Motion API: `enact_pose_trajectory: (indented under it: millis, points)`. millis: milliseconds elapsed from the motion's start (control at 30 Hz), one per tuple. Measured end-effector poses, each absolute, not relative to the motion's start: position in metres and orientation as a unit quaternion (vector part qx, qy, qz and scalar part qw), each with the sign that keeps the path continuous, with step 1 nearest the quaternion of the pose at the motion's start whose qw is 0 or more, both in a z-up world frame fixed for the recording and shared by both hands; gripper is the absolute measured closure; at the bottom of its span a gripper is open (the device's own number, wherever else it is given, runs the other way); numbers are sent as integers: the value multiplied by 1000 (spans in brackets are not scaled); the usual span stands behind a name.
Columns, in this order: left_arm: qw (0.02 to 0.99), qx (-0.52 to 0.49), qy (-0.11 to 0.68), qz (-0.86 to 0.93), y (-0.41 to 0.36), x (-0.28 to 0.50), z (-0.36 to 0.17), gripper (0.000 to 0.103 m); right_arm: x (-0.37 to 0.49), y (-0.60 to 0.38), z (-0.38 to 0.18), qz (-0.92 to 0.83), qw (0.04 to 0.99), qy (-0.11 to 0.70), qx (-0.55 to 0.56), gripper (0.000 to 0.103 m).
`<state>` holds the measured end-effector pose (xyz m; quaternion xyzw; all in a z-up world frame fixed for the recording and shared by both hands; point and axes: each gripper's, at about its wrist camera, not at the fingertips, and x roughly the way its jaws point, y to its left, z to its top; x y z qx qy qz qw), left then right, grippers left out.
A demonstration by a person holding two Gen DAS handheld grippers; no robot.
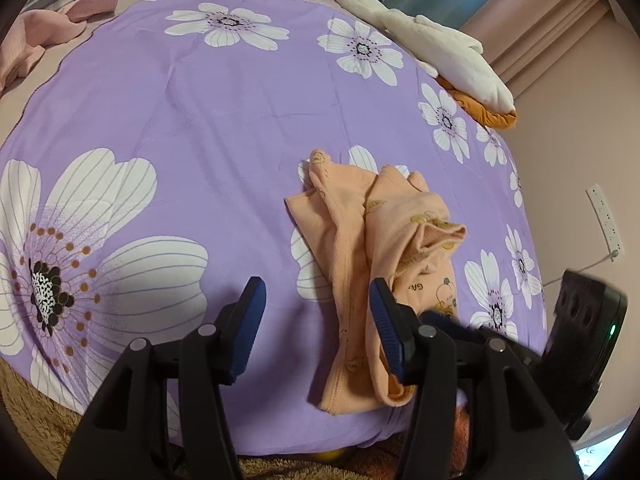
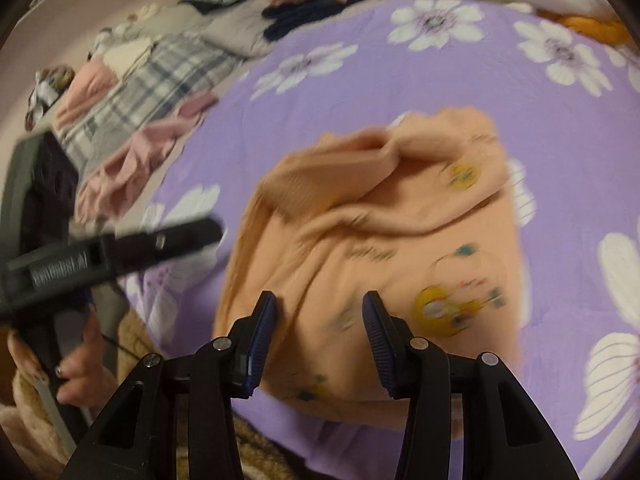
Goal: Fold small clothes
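Note:
A small peach garment (image 1: 372,240) with cartoon prints lies crumpled on the purple flowered bedsheet (image 1: 200,120). In the left wrist view my left gripper (image 1: 318,324) is open, above the garment's near left edge, holding nothing. In the right wrist view the same garment (image 2: 380,224) fills the middle, blurred by motion. My right gripper (image 2: 320,336) is open just above its near edge, empty. The left gripper (image 2: 120,248) shows at the left of that view, held in a hand. The right gripper's body (image 1: 580,332) shows at the right edge of the left wrist view.
A white plush toy with orange parts (image 1: 432,48) lies at the bed's far right edge. Pink clothes (image 2: 132,160), a plaid pillow (image 2: 152,96) and dark clothes (image 2: 300,16) lie on the left. A wall and power strip (image 1: 604,220) are at right.

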<state>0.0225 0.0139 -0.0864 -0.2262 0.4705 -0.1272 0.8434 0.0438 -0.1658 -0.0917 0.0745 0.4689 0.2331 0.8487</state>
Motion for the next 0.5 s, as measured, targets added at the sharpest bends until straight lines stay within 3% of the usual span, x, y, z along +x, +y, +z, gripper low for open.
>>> enact_pose_trajectory:
  millis: [500]
  points:
    - [836, -224, 483, -136, 11, 22, -91, 47, 120, -148, -102, 218, 854, 470, 56, 56]
